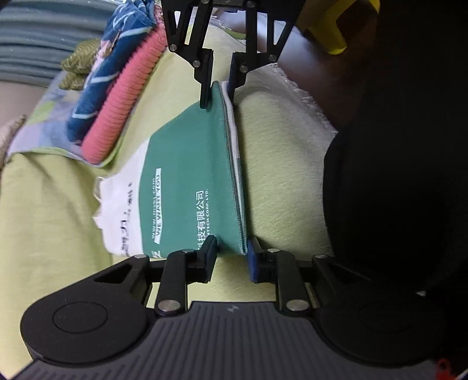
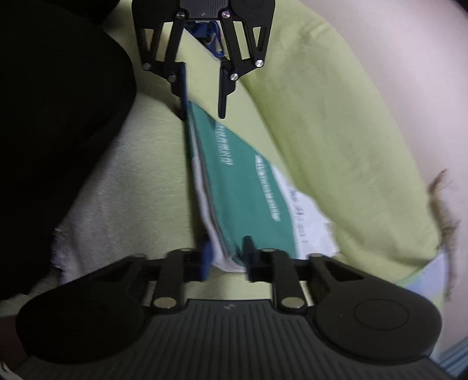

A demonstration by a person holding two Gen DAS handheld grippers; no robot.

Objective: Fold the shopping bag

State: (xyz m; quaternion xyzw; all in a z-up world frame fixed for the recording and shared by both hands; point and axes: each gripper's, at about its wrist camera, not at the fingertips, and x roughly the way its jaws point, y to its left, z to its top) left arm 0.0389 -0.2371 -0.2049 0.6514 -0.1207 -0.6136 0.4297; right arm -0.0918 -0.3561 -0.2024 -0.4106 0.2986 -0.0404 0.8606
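The shopping bag [image 1: 190,175] is green and white with printed text, folded over and stretched between my two grippers above a yellow-green bedsheet [image 1: 52,233]. My left gripper [image 1: 231,254] has the bag's near folded edge between its jaws, with a gap beside the cloth. My right gripper [image 1: 219,87] faces it from the far side, its jaws around the other end of the fold. In the right wrist view the bag [image 2: 242,187] runs from my right gripper [image 2: 226,254] up to my left gripper [image 2: 203,108], whose jaws stand apart around the edge.
A stack of folded clothes [image 1: 117,93] in pink, navy and olive lies at the upper left. A yellow stool [image 1: 342,26] stands at the top right. A person in dark clothing [image 1: 409,175] fills the right side. A white towel [image 1: 304,117] lies under the sheet's edge.
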